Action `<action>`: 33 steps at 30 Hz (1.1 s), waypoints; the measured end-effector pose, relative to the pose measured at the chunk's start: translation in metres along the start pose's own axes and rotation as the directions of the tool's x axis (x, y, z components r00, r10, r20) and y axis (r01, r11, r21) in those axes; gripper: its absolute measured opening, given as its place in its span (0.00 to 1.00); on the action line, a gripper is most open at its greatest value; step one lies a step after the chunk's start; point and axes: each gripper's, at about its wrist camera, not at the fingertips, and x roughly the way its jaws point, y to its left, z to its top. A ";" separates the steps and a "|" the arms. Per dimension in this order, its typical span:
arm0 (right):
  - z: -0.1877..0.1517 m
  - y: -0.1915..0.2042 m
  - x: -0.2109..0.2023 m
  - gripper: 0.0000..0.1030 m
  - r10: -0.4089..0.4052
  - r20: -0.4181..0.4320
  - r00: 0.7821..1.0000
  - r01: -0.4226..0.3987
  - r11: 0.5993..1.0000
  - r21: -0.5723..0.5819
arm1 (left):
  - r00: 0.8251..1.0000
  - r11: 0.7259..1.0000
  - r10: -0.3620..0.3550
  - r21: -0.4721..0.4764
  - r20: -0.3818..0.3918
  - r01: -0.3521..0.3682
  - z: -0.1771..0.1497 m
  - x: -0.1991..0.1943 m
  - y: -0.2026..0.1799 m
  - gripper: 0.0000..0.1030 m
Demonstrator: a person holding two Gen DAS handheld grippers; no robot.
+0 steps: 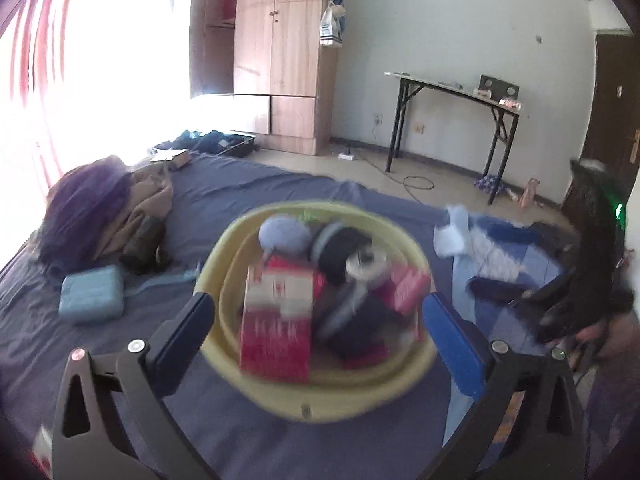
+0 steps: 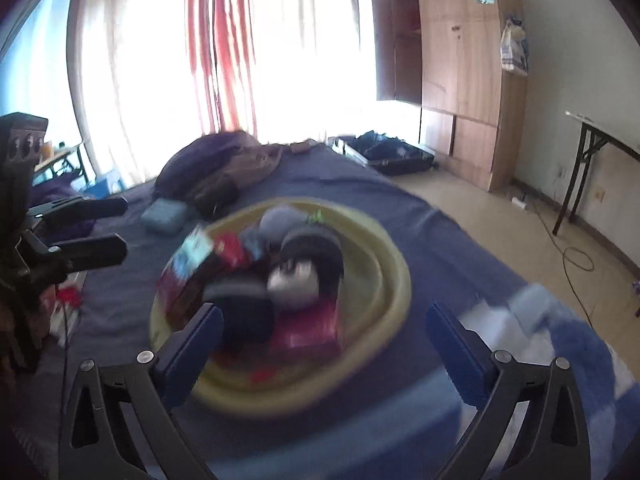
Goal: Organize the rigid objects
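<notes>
A yellow basin (image 1: 320, 402) sits on the bed's blue sheet, blurred. It holds a red and white box (image 1: 276, 320), a second red box (image 1: 408, 286), a grey-blue round object (image 1: 282, 234), a black and white roll (image 1: 352, 256) and dark items. My left gripper (image 1: 316, 320) is open and empty, its fingers either side of the basin's near half, above it. My right gripper (image 2: 324, 334) is open and empty over the basin (image 2: 396, 280) from the other side. The left gripper also shows in the right wrist view (image 2: 120, 228), and the right gripper in the left wrist view (image 1: 516, 294), both open.
A light blue packet (image 1: 92, 294) lies left of the basin, beside a heap of purple and brown clothes (image 1: 108, 208). A white and blue cloth (image 1: 492, 248) lies to the right. An open suitcase (image 2: 388, 154), a wardrobe (image 1: 280, 56) and a folding table (image 1: 452, 88) stand beyond the bed.
</notes>
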 end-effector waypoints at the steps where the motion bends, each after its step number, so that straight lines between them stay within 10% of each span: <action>1: -0.008 0.001 -0.005 1.00 0.003 -0.019 1.000 -0.003 1.000 -0.011 | 1.000 1.000 0.024 -0.009 -0.012 -0.024 -0.013 0.000 -0.004 1.00; 14: -0.078 0.024 0.068 1.00 -0.063 -0.244 0.968 0.048 0.997 -0.064 | 0.944 0.981 0.148 -0.078 -0.294 -0.178 -0.099 0.076 -0.024 1.00; 33: -0.076 0.028 0.080 1.00 -0.099 -0.263 0.960 0.084 0.994 -0.070 | 0.947 0.982 0.137 -0.086 -0.290 -0.168 -0.089 0.091 -0.027 1.00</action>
